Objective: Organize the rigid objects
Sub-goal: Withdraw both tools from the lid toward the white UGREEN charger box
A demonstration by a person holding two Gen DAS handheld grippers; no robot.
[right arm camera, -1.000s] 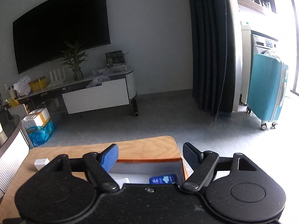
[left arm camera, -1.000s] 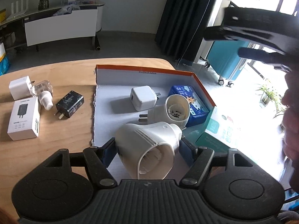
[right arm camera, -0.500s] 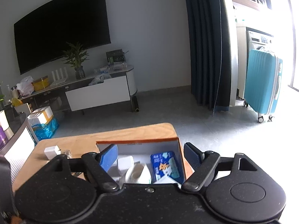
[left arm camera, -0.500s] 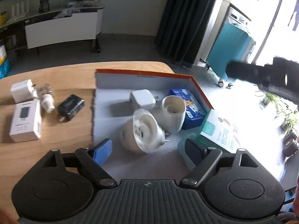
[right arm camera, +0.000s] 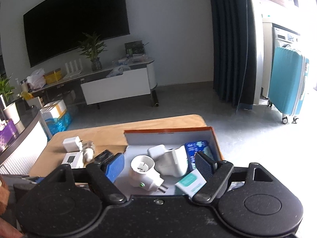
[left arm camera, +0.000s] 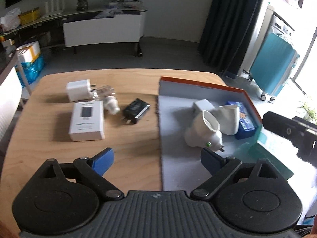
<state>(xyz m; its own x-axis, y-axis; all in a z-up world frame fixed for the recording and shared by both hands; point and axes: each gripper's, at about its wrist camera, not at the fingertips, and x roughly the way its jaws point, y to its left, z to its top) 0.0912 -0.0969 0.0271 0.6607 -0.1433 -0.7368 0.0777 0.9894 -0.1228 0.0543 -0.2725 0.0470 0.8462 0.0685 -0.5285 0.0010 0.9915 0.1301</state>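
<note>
Left gripper [left arm camera: 156,156] now spread empty, the white socket adapter [left arm camera: 203,131] released into the orange-rimmed box [left arm camera: 198,81]; right gripper [right arm camera: 159,165] also spread empty; black charger [left arm camera: 136,110] likely next.

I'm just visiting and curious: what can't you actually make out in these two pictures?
- Left view: blue box, mostly behind the white adapters.
- Left view: print on the white box, too small to read.
- Right view: black charger, partly behind the right gripper finger.
- Right view: teal carton, cut off by the gripper body.
</note>
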